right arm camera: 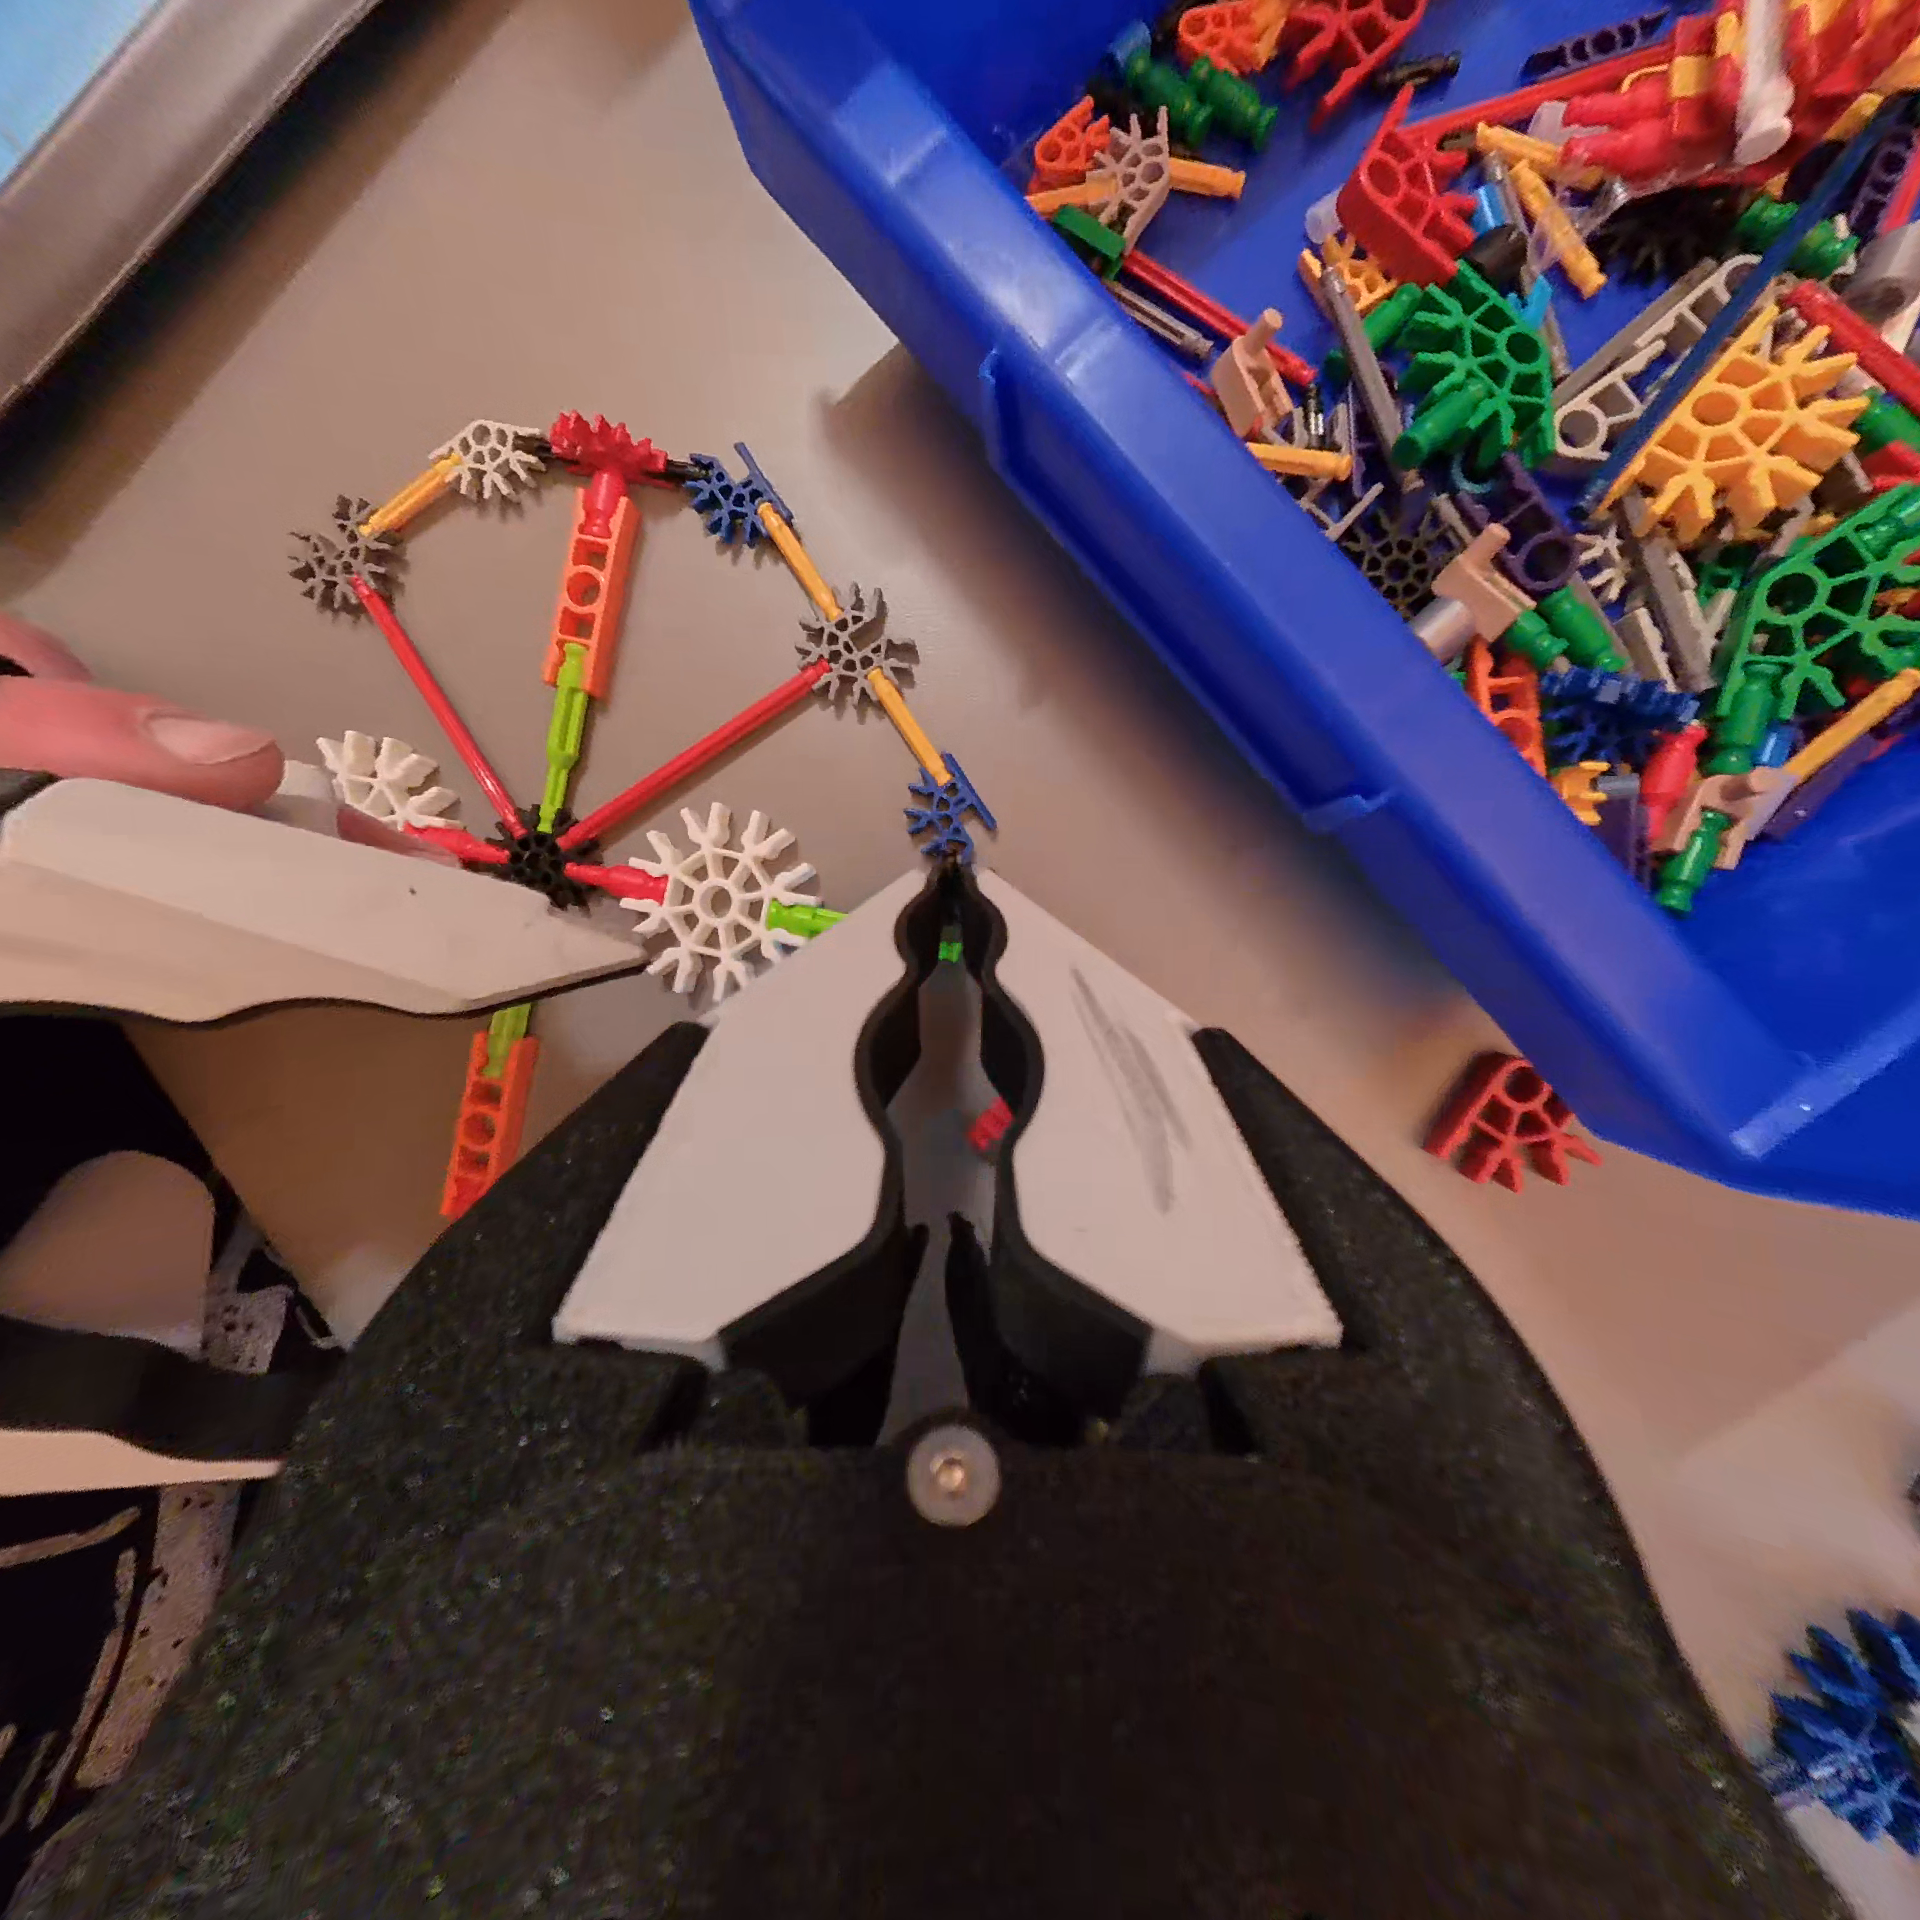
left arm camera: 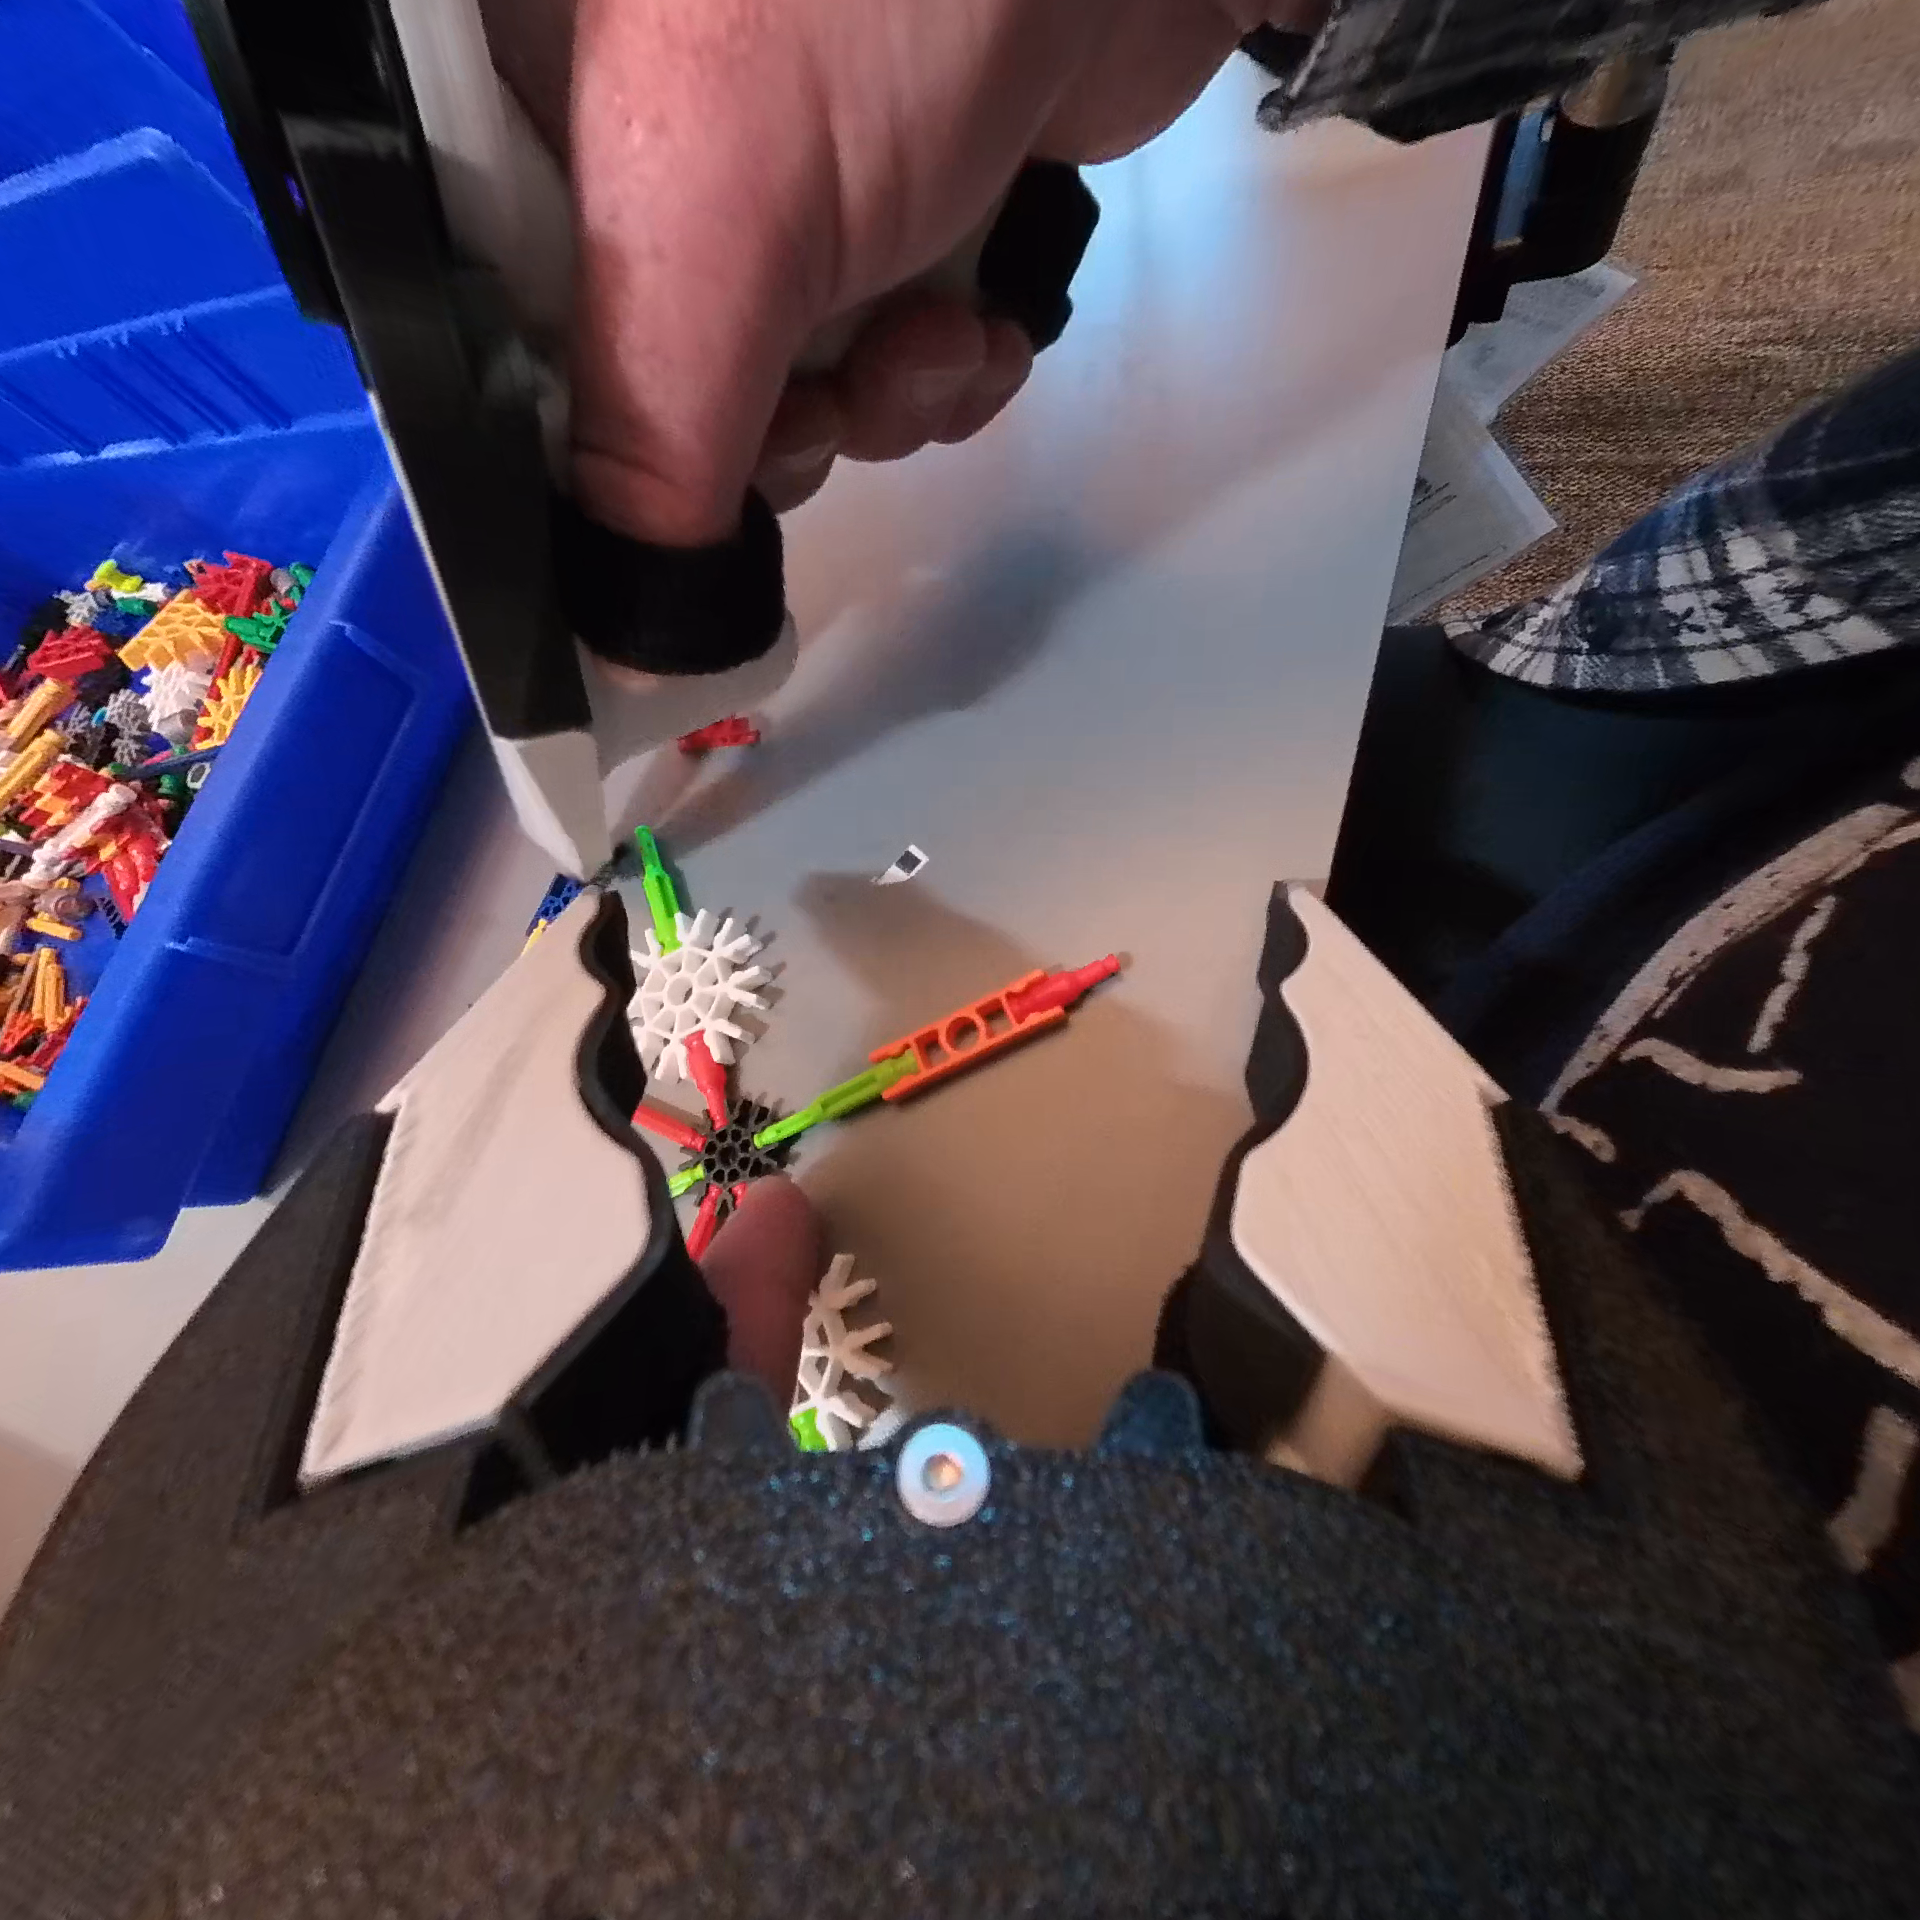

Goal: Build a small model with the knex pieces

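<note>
One pale tabletop [right arm camera: 582,260], brown carpet [left arm camera: 1766,208] beyond, blue bin [right arm camera: 1195,540] of bright pieces, half-wheel rod model [right arm camera: 582,644], left gripper [left arm camera: 935,1039] spread wide, right gripper [right arm camera: 951,883] pinching green rod [right arm camera: 948,948]

No writing can be read on anything here.

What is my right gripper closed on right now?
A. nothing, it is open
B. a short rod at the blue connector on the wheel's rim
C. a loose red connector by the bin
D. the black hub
B: in the right wrist view the right gripper pinches a short rod at the blue connector on the wheel's rim.
</note>
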